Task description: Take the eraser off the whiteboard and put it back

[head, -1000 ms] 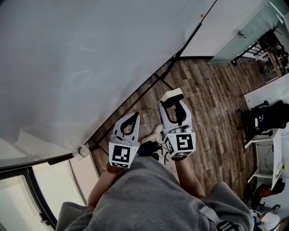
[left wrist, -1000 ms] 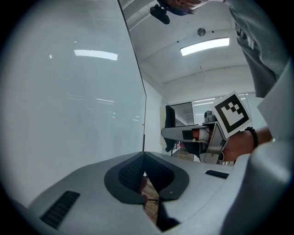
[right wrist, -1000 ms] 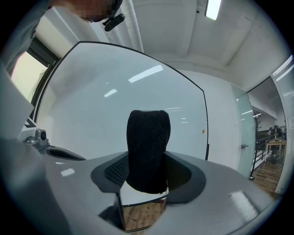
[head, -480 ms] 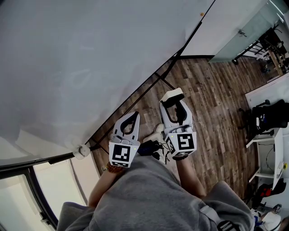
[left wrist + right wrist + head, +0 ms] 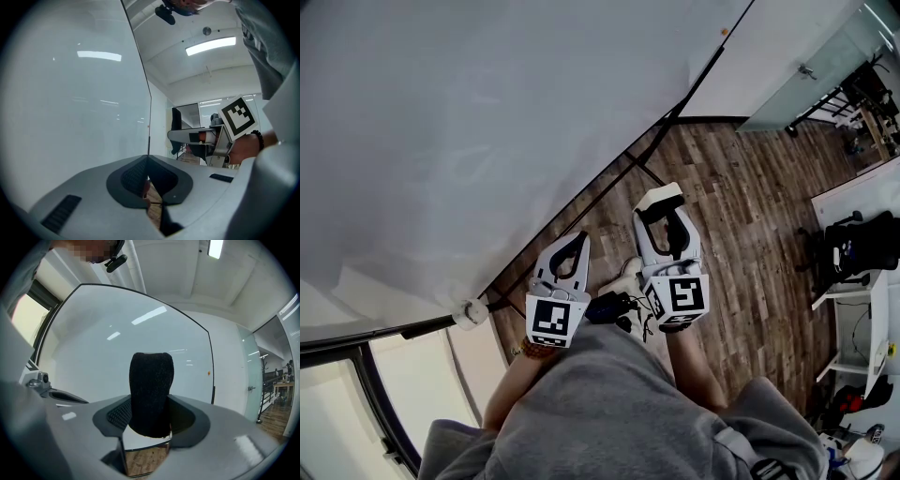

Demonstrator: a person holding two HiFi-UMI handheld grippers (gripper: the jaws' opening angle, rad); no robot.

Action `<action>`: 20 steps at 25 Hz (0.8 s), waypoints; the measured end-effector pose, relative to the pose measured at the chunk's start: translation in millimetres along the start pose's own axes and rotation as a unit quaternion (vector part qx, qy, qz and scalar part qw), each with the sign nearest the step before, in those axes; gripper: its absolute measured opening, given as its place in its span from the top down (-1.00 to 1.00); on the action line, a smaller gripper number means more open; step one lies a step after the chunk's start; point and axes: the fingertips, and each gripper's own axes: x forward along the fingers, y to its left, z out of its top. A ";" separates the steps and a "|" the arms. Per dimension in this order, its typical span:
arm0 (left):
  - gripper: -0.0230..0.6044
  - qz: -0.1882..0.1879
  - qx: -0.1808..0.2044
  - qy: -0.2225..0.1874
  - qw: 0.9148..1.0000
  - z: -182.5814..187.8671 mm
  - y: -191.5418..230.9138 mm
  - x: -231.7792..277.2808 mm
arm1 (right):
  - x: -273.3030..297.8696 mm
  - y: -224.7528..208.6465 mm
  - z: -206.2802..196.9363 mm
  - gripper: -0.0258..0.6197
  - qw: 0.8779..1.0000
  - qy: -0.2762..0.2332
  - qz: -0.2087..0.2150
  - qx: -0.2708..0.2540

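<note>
**Eraser off the board, return not yet made**

At the left, the whiteboard [image 5: 487,112] fills most of the head view, and no eraser sits on the stretch of its surface that shows. The first half of the task therefore looks done.

Next comes the left claw [image 5: 148,164]. Its jaws are closed together with nothing between them, only a sliver of floor showing through lower down. It hangs near the board's lower edge and seems to have no part in the job at present.

Just beside it on the right, the right claw [image 5: 662,214] is clamped on the eraser [image 5: 151,390]. The jaws stand fairly wide apart because the eraser's body fills the gap. The black felt rises upright between the pads, and the pale body is pinched below it. In the head view the eraser sits over the wooden floor [image 5: 741,216], clear of the board and not touching it.

What remains, by this reading, is the second half: carrying the eraser across to the whiteboard, setting it against the surface, and opening the right claw.
</note>
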 end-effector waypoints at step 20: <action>0.91 0.017 0.002 0.002 1.000 -5.7 17.3 -2.5 | 14.6 9.6 -0.9 0.19 1.000 -0.003 0.012 0.001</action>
